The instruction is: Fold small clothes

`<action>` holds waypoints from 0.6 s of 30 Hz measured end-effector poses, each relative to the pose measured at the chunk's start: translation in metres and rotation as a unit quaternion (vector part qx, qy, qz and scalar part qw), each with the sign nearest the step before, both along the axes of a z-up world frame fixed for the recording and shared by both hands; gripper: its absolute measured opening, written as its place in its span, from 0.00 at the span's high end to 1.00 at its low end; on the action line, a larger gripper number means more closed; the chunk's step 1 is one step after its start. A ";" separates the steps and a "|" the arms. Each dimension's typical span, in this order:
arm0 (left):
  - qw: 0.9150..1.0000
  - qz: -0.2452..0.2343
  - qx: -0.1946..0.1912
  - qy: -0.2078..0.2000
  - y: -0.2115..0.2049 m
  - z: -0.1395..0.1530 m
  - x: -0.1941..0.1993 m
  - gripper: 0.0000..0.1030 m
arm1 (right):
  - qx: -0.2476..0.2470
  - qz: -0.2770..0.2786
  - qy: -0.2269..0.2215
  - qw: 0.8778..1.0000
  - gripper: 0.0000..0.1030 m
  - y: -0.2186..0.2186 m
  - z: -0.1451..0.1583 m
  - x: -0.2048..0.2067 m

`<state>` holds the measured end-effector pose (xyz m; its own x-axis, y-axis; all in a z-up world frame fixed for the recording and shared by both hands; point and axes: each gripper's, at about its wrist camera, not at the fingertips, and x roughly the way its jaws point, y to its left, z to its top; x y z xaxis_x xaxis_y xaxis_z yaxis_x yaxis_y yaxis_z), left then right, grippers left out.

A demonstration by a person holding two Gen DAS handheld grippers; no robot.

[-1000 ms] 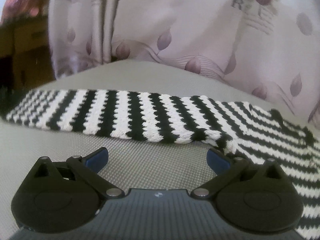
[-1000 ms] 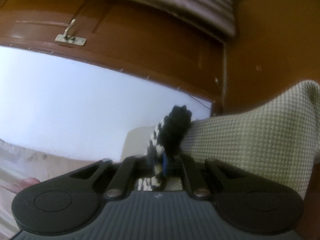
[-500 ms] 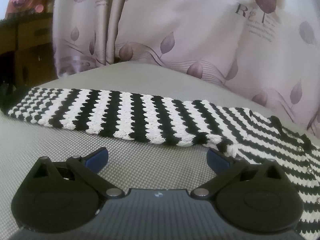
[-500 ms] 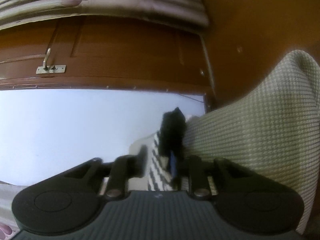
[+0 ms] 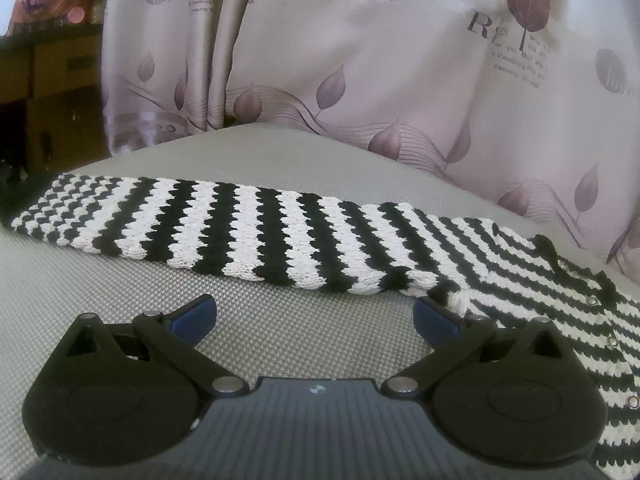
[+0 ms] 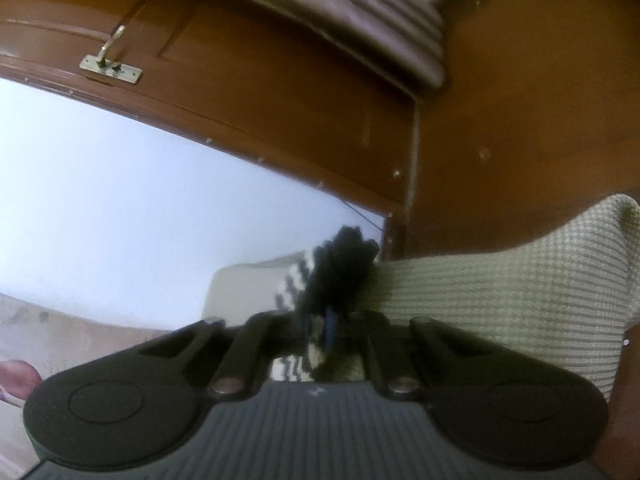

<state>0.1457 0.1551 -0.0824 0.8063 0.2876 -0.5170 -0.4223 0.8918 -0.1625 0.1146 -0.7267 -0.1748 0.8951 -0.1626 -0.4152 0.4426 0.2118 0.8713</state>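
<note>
While pinched, sweater [image 6: 340,264] between right gripper [image 6: 326,326] pads.

The pale pink satin curtain with purple leaf prints [image 5: 360,80] carries the only readable print. The word "love" stands in a purple disc near its top, and again, fainter, in a disc further left. A large letter "R" stands to the right of that disc; the small lines beside it are too blurred to read.
</note>
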 end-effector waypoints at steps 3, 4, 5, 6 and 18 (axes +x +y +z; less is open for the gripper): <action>1.000 0.000 -0.005 -0.001 0.001 0.000 0.000 0.00 | -0.016 0.005 -0.001 1.000 0.93 0.002 0.011 0.005; 1.000 0.001 -0.006 -0.001 0.001 -0.001 0.000 0.00 | -0.016 0.005 -0.003 1.000 0.93 0.003 0.014 0.006; 1.000 0.002 -0.008 -0.003 0.001 -0.001 0.000 0.00 | -0.017 0.006 -0.007 1.000 0.93 0.005 0.018 0.007; 1.000 0.003 -0.010 -0.003 0.001 -0.001 0.000 0.00 | -0.022 0.008 -0.010 1.000 0.93 0.006 0.022 0.009; 1.000 0.005 -0.023 -0.015 0.001 -0.001 0.000 0.00 | -0.056 0.087 -0.098 0.990 0.93 0.082 0.113 0.090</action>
